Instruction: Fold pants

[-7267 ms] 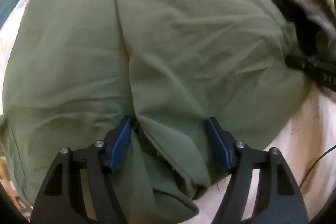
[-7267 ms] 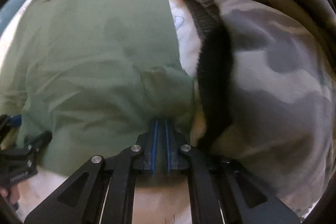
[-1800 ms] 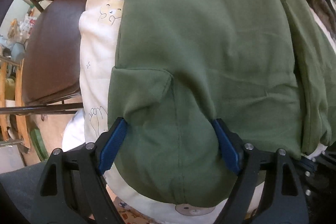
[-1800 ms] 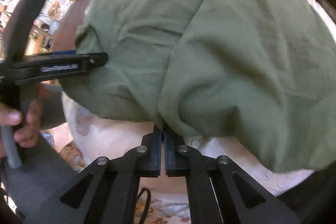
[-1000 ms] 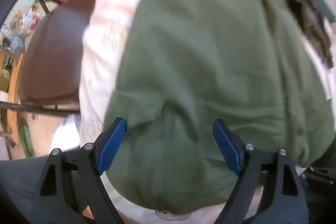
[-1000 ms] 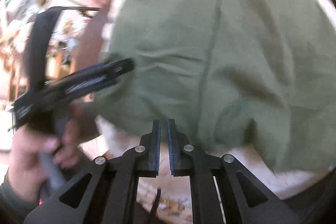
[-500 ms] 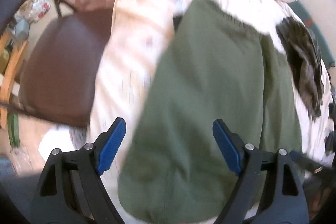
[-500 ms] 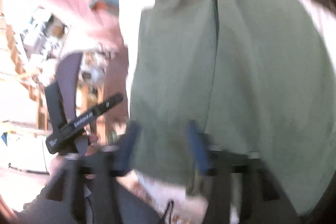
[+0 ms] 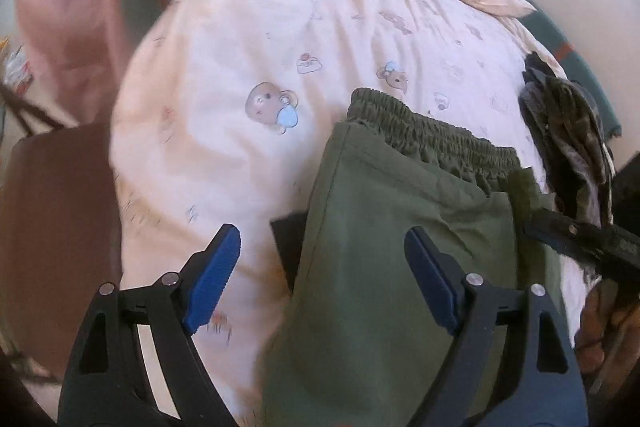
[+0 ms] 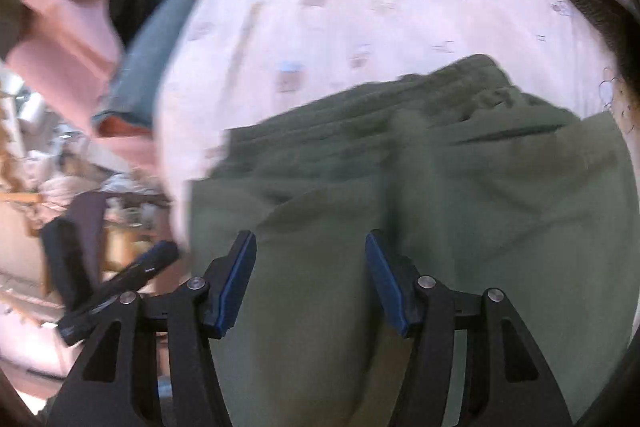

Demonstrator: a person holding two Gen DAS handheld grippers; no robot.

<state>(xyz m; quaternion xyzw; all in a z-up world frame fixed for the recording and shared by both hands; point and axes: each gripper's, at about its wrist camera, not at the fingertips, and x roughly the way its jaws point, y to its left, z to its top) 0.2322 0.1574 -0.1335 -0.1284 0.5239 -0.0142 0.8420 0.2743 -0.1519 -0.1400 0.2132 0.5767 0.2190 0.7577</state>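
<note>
While both grippers stand clear of the cloth, the olive green pants [image 9: 400, 247] lie folded on the white printed bedsheet [image 9: 248, 47], their elastic waistband [image 9: 432, 135] at the far end and the body running toward the near edge of the bed. The left gripper [image 9: 320, 275] has its blue pads spread wide and holds nothing; it sits over the left edge of the pants, one pad above bare sheet and the other above the green cloth. The right gripper [image 10: 310, 279] is partly open, its jaws having just been opening, and nothing is caught between them; the pants merely show beneath. A camouflage garment [image 9: 572, 131] lies bunched at the far right of the sheet, just beside the waistband, and a brown chair seat [image 9: 56, 227] stands off the bed on the left.

Judging by the tidy stack and both empty grippers, a fold has just been laid down and let go. If one more fold is wanted, the next move calls for both grippers to drop to the near end, pinch all layers together and carry them toward the waistband, keeping the edges squared; otherwise a light smoothing would finish it.
</note>
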